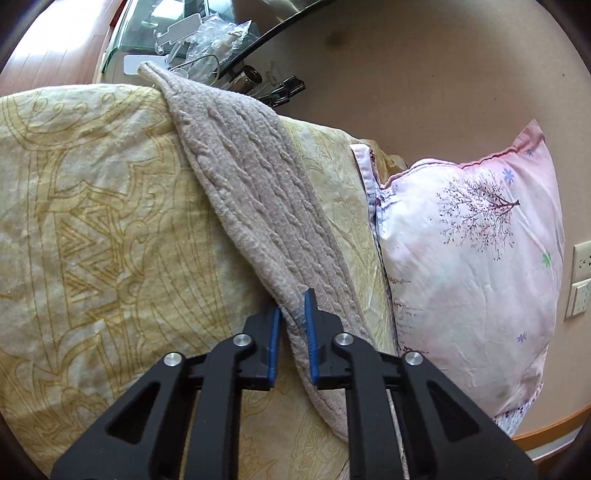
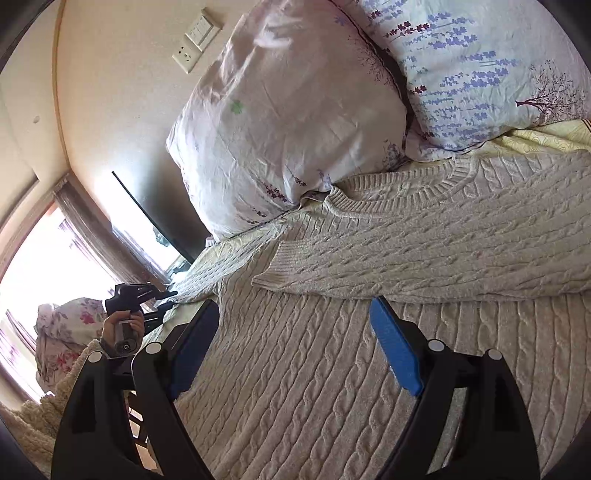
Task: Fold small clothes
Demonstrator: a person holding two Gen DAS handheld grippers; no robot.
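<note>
Cable-knit sweater (image 2: pixel 369 332), beige, lies spread on the yellow patterned bedspread (image 1: pixel 92 221). In our right wrist view one sleeve (image 2: pixel 406 269) is folded across the body, cuff toward 9 o'clock; the ribbed collar (image 2: pixel 399 192) sits at 12 o'clock, just beside the pillows.

Our left gripper (image 1: pixel 293 325) has its blue pads (image 1: pixel 274 343) nearly closed on the other sleeve (image 1: pixel 251 199), the knit pinched between them. That sleeve runs as a long band from the jaws up toward 11 o'clock, draped over the bedspread.

Our right gripper (image 2: pixel 295 343) hovers over the sweater body, jaws spread wide, nothing between them.

In the right wrist view the left gripper (image 2: pixel 136 291) shows small at 9 o'clock, our left hand (image 2: pixel 122 325) around its handle.

Outward: pink floral pillow (image 1: pixel 472 258) at 3 o'clock of the held sleeve; a lavender-print pillow (image 2: pixel 480 74) at 1 o'clock in the right view. Glass table (image 1: pixel 177 33) with clutter at 12 o'clock in the left view. Wall switches (image 2: pixel 199 33) at 11 o'clock above the pillows.
</note>
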